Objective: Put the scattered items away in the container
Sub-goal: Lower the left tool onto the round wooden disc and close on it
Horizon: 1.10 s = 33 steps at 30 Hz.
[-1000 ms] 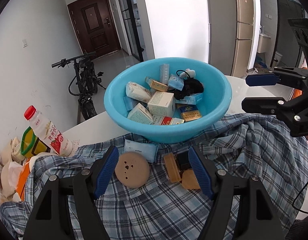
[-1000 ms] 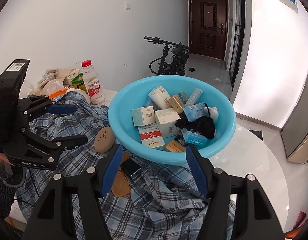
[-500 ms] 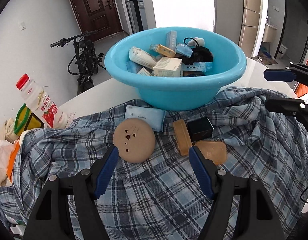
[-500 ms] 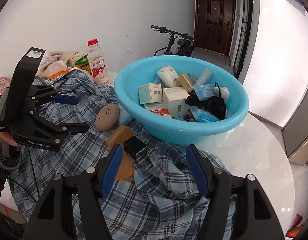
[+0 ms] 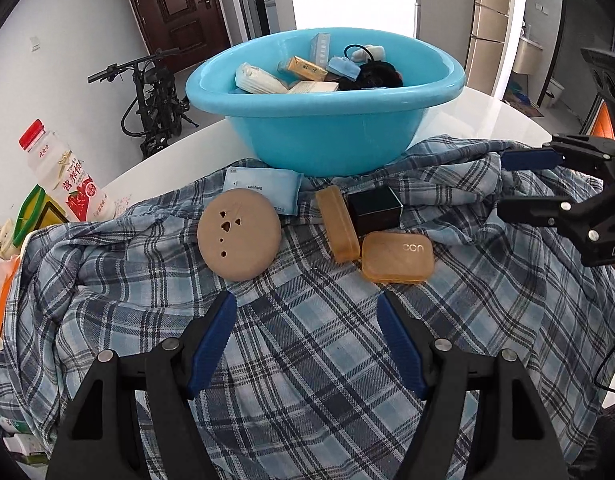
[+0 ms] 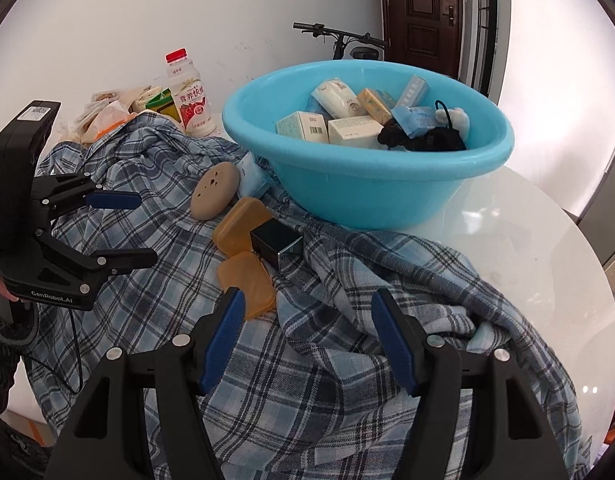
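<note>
On the round white table (image 6: 547,248), a plaid shirt (image 5: 307,360) lies spread and rumpled, and the blue basin (image 5: 327,128) sits at its far edge, already holding boxes, packets and a black bundle. Just near of the basin, on the shirt, you have the loose items: a tan disc (image 5: 239,234) at the left, a pale blue packet (image 5: 267,188) partly under it and touching the basin's foot, then two amber cases (image 5: 397,258) and a black box (image 5: 375,208) bunched together, touching one another. Your left gripper (image 5: 307,320) hangs over the shirt just near of the disc and cases, its fingers spread with nothing between them. Your right gripper (image 6: 305,312) hangs over the shirt's right part, fingers likewise spread and empty; the nearer amber case lies just by its left finger. Far left, a red-capped bottle (image 5: 63,176) stands beside some bags. A bicycle (image 5: 147,96) leans by the wall behind.
</note>
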{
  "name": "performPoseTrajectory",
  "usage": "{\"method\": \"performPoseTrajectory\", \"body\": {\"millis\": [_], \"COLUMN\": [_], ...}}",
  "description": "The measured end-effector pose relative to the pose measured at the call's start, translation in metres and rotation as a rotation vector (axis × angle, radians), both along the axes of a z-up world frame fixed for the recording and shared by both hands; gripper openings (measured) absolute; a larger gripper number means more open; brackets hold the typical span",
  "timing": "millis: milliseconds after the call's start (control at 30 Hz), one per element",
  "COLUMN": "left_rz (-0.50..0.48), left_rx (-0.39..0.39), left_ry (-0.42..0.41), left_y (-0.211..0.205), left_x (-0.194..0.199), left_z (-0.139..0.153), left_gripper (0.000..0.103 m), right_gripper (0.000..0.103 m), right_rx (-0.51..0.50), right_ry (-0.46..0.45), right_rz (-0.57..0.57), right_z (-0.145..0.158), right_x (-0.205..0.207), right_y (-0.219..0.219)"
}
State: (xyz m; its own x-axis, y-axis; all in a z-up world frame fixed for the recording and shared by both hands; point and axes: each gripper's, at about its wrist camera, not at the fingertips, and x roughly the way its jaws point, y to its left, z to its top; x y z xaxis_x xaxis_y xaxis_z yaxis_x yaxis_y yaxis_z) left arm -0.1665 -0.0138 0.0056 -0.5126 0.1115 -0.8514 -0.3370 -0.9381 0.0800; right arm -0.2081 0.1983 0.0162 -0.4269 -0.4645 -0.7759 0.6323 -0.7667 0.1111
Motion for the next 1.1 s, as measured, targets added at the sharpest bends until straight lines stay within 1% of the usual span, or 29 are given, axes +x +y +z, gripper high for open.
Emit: {"method": "performPoseTrajectory", "body": {"millis": [100,267,333,500,600,667,767,967,1033,1100], "left_rz": [0.008,0.015,0.019,-0.011,-0.003,-0.024,-0.064,-0.186,-0.211,-0.203], "left_rx": [0.002,0.008,0.021,0.045,0.085,0.102,0.089,0.108,0.103,0.083], "left_ry": [-0.009,0.005,0.010,0.021,0.023,0.039,0.047,0.053,0.057,0.055], "left_y": [-0.002,-0.005,-0.007,-0.013,-0.018,-0.020,-0.022,-0.030,-0.033,-0.037], "left_x": [-0.003,-0.005,-0.007,-0.018,-0.027,-0.033,-0.047,-0.072,-0.079,-0.088], "left_z": [-0.001,0.003,0.005,0.008,0.009,0.009,0.005,-0.004,-0.010,-0.018], "left_gripper": [0.075,0.075,0.075,0.075,0.075,0.083,0.083,0.083,0.084,0.084], "right_gripper": [0.064,0.064,0.064,0.064,0.064,0.064,0.064,0.064,0.064,0.064], "right_rx": [0.009,0.017,0.017,0.020,0.018,0.013,0.013,0.005,0.002,0.001], "right_ry": [-0.021,-0.019,-0.012,-0.014,-0.017,-0.023,-0.035,-0.049,-0.057,-0.065], "right_rz": [0.000,0.002,0.003,0.014,0.015,0.007,-0.002,-0.027,-0.033,-0.036], "right_z": [-0.007,-0.008,-0.007,-0.007,-0.007,-0.008,-0.011,-0.014,-0.016,-0.018], "right_x": [0.002,0.001,0.001,0.002,0.002,0.001,-0.002,-0.007,-0.008,-0.009], "right_y": [0.001,0.001,0.000,-0.003,-0.002,0.001,0.004,0.012,0.014,0.016]}}
